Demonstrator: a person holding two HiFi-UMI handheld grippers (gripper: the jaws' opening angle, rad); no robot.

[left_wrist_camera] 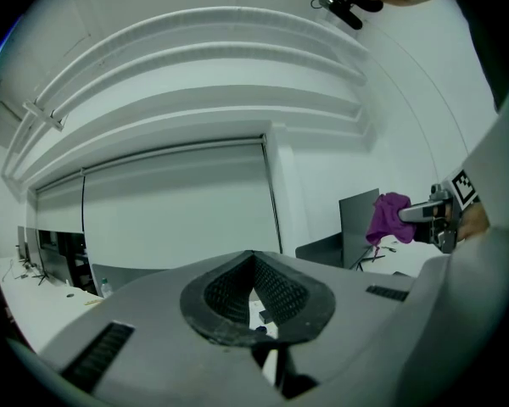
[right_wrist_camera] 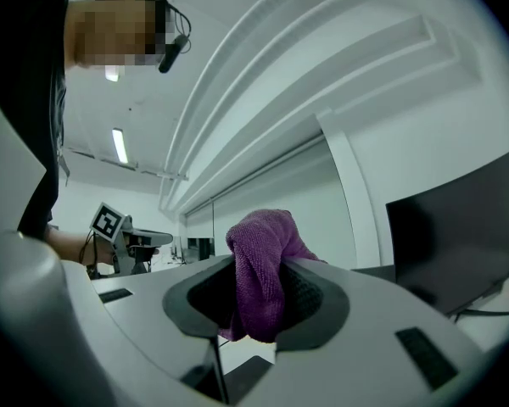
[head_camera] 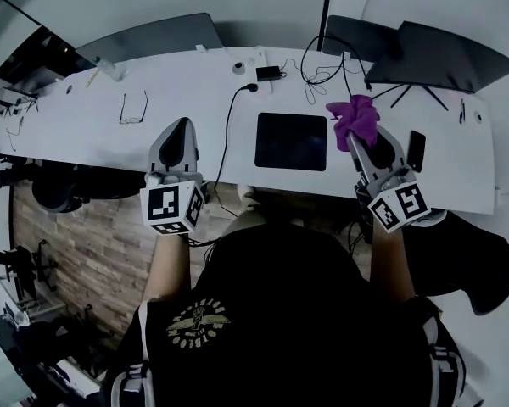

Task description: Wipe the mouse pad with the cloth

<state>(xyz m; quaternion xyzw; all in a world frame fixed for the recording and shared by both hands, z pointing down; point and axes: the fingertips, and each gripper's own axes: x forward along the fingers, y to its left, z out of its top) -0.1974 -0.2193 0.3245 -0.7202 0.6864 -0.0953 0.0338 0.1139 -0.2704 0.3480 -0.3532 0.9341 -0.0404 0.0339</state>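
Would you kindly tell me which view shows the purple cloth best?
The right gripper view: the cloth is large, clamped by the right gripper. The head view shows it smaller; the left gripper view, tiny and distant.

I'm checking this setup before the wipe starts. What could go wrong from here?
1. The cloth sits bunched in the right gripper, so it may slip out or wipe with only a small patch.
2. Nothing holds the mouse pad; the left gripper is shut and off to its side, so the pad may slide.
3. A black cable runs beside the pad's left edge, and a wide stroke could snag it.
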